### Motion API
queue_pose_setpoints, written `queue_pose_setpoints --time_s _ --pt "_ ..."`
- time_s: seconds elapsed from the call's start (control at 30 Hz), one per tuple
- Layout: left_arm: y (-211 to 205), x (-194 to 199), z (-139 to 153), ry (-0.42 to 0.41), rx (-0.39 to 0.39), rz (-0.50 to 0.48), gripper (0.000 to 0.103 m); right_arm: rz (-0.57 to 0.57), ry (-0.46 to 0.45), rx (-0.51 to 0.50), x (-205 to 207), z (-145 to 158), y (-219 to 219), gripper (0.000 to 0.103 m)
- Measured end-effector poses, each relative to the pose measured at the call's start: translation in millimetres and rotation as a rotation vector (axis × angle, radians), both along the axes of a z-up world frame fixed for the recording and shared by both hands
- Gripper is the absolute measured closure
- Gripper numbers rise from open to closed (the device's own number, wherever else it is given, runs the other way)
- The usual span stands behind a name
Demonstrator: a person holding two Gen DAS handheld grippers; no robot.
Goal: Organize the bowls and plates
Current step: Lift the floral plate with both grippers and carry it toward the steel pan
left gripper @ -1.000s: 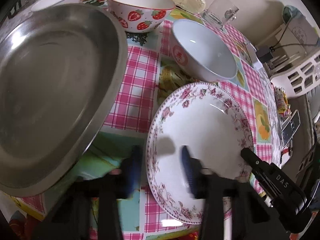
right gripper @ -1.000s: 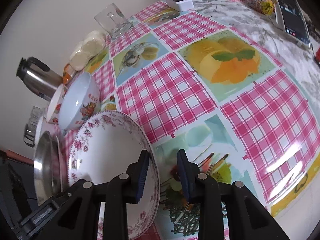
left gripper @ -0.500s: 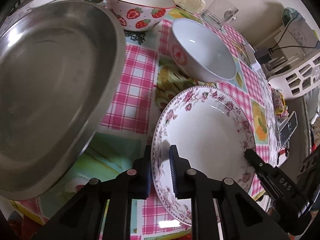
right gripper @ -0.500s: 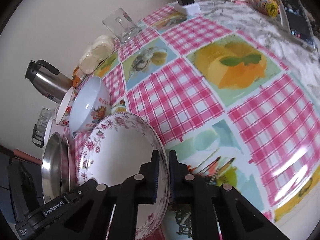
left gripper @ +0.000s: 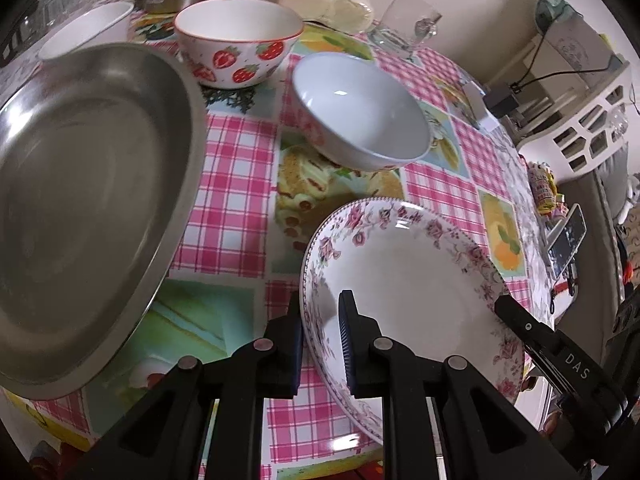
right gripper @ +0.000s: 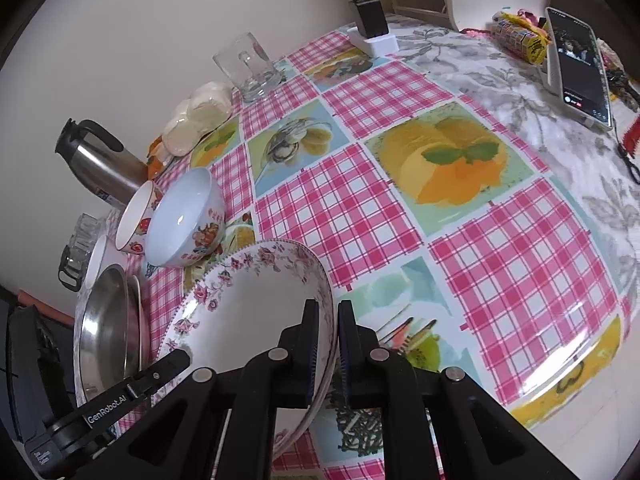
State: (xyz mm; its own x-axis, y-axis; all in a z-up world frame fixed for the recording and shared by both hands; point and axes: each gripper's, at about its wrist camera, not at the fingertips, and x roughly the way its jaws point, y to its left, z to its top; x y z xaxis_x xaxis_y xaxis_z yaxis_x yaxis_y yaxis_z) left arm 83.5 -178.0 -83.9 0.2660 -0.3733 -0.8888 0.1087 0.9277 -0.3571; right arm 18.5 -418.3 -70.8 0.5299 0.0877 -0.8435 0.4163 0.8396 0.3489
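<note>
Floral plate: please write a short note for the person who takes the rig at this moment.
Left hand-held gripper: shut on the near-left rim of the floral plate.
Right hand-held gripper: shut on the opposite rim of the same plate.
The steel pan is to the left; the strawberry bowl and white bowl stand separately behind.
Done: plate gripped on both sides.
Left: move the plate to its place, probably the steel pan's pile, then gather the bowls.

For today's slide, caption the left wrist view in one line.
Left gripper shut on the floral plate rim, steel pan alongside, two bowls behind.
</note>
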Motion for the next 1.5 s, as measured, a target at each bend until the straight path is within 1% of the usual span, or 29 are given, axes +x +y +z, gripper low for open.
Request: queue_pose_setpoints --time_s 0.2,0.3,0.47,0.6,0.7,0.83,1.0,1.2,1.5 --pt "0.6 -1.3 14.1 -0.039 -0.028 -0.020 0.086 -0.016 -0.020 -0.014 -6.2 11.5 -2.6 0.092" --pt "-1.5 -0.4 24.1 -0.066 -0.048 -0.023 0.086 -0.022 -0.054 -0.025 -10.4 23.0 -2.2 0.092" --pt "2.5 -4.9 45.9 -0.128 -0.081 -0.025 0.086 -0.032 -0.138 -0.026 -18.2 46.3 -0.5 0.092" --pt "12.8 -7.2 64.3 -0.187 -0.095 -0.013 0.086 -0.018 -0.212 -0.047 -21.3 66.5 8.6 0.091" --pt "24.1 -5.9 75.5 -0.218 -0.111 0.003 0.086 -0.002 -0.252 -0.043 -19.5 75.1 17.6 0.091" --pt "41.3 -3.4 82.7 -0.228 -0.123 0.025 0.086 0.016 -0.272 -0.032 -14.2 77.8 29.2 0.091" --pt "61.0 2.8 83.4 -0.221 -0.128 0.064 0.086 0.055 -0.268 -0.061 -5.4 80.3 53.1 0.091" --pt "91.2 9.9 88.9 -0.224 -0.126 0.113 0.086 0.086 -0.266 -0.058 6.5 79.2 79.5 0.091" --pt "152.9 19.6 94.0 -0.215 -0.147 0.223 0.084 0.148 -0.277 -0.056 27.5 81.2 136.4 0.091"
